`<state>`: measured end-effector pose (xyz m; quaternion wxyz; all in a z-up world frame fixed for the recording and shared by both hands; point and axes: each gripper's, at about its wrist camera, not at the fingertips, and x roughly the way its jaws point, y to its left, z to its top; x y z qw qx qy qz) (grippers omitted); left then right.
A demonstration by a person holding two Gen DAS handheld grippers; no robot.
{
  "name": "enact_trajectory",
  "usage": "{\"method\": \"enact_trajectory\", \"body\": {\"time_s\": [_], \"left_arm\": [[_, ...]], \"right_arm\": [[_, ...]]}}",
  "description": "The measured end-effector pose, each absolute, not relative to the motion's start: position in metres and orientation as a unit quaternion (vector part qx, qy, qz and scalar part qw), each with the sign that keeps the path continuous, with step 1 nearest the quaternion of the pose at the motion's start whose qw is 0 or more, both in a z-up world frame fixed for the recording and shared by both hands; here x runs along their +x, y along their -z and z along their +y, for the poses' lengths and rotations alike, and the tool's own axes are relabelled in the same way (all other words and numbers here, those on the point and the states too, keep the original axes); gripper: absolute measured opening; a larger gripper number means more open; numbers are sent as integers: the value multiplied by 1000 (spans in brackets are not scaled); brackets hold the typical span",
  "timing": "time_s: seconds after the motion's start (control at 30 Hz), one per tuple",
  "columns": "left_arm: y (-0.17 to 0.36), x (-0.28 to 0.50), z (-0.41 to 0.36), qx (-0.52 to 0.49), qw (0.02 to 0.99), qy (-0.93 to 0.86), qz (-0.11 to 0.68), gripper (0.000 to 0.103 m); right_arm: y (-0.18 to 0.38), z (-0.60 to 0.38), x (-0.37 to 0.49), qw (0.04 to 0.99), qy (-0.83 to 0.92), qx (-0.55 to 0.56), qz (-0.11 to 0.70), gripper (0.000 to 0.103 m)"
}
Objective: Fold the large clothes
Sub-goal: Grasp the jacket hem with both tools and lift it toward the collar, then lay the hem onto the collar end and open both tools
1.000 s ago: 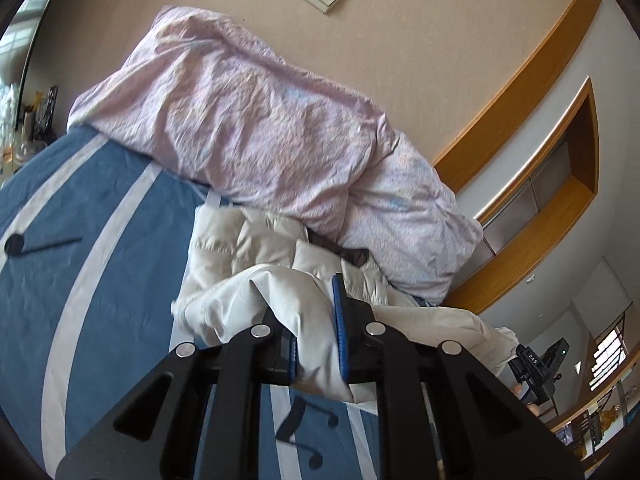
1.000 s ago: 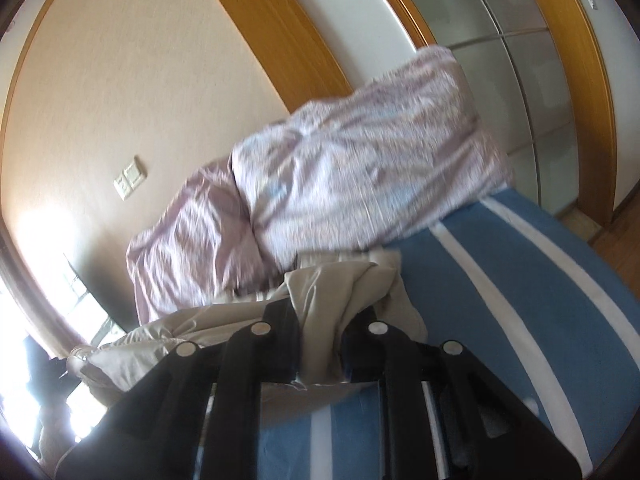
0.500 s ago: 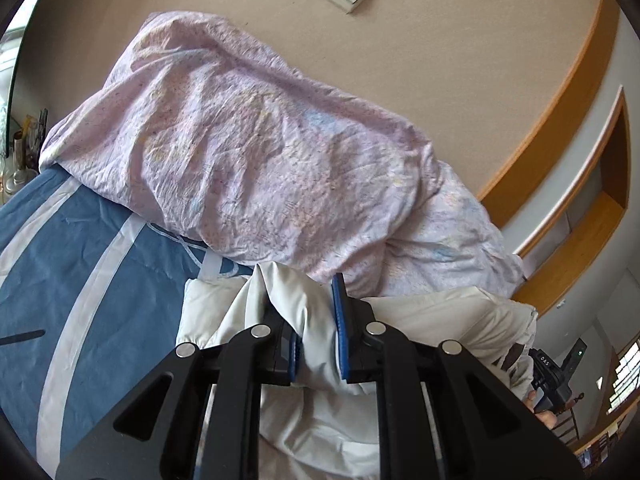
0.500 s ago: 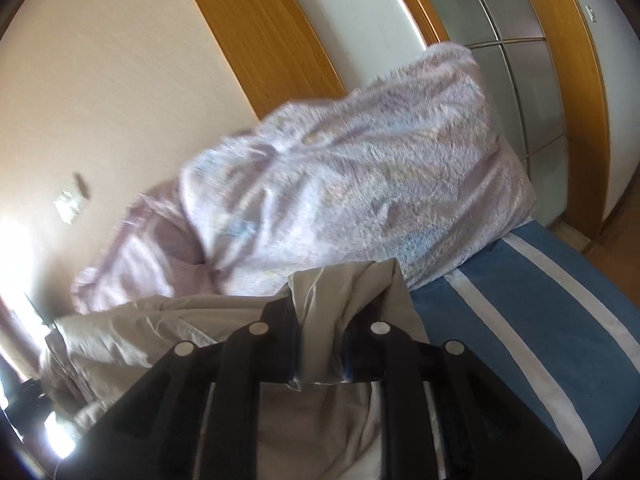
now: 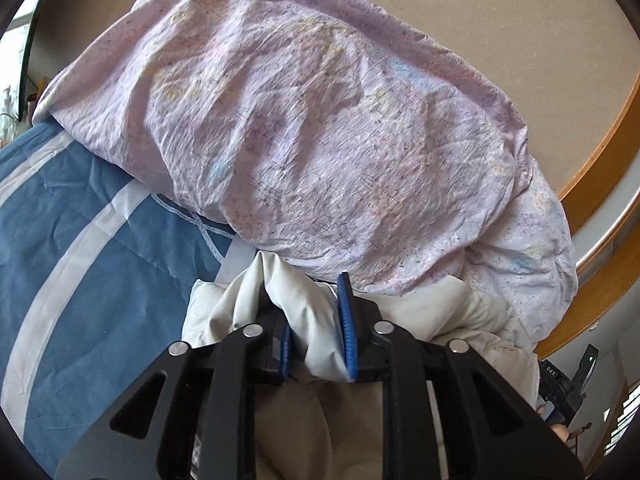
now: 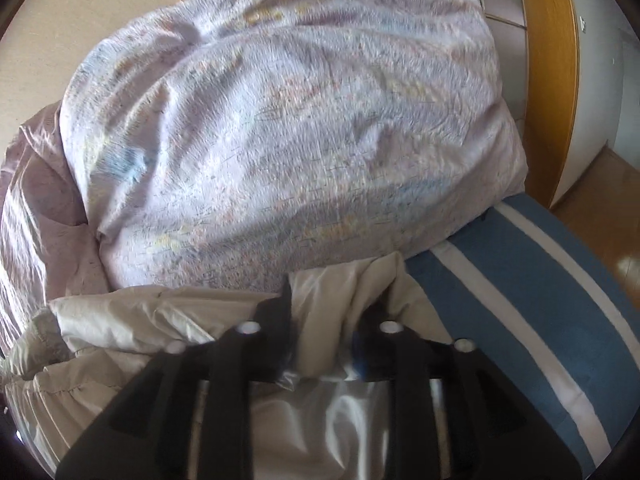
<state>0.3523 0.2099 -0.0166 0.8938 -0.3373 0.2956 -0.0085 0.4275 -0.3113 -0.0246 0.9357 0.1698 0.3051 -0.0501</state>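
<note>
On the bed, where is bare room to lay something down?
Free: blue striped bedspread left of the cream jacket, and the bedspread strip right of it in the right wrist view. Crowded: the jacket lies close against the lilac duvet.

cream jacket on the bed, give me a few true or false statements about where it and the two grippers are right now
1. A fold of the cream jacket lies between the left gripper jaws. True; those jaws have just been opening.
2. The jacket rests on a plain red sheet. False: the bedspread is blue with white stripes.
3. The lilac duvet is heaped right behind the jacket. True.
4. The right gripper has nothing between its jaws. False: jacket fabric lies between them as they have just been opening.
5. The jacket hangs on a hanger. False: it lies on the bed.
</note>
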Motion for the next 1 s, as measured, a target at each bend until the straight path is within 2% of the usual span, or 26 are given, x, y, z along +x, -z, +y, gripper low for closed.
{"method": "enact_trajectory", "body": {"time_s": [0.03,0.1,0.13,0.2,0.27,0.43,0.63,0.7,0.8,1.0], "left_arm": [[17,352,212,-346,891,18,294,32],[11,349,215,-361,888,38,283,59],[8,347,216,-365,888,45,276,67],[-6,336,217,-367,895,51,248,90],[-27,319,211,-329,919,31,215,98],[-53,286,159,-215,957,35,190,98],[-40,277,84,-74,974,42,209,98],[-31,282,65,-37,974,40,221,98],[-19,296,56,-16,970,24,239,98],[16,337,59,-29,954,-19,299,98]], "right_arm": [[21,-315,425,937,46,182,294,52],[12,-323,419,941,40,199,273,64],[4,-327,411,945,40,204,253,68],[-11,-329,397,956,44,190,221,69],[-22,-323,381,965,31,159,205,69],[-21,-270,340,978,-52,46,198,68],[2,-207,323,969,-86,-71,220,64],[7,-200,325,967,-87,-77,227,64],[14,-198,336,964,-70,-74,245,64],[58,-196,383,934,-20,-78,348,64]]}}
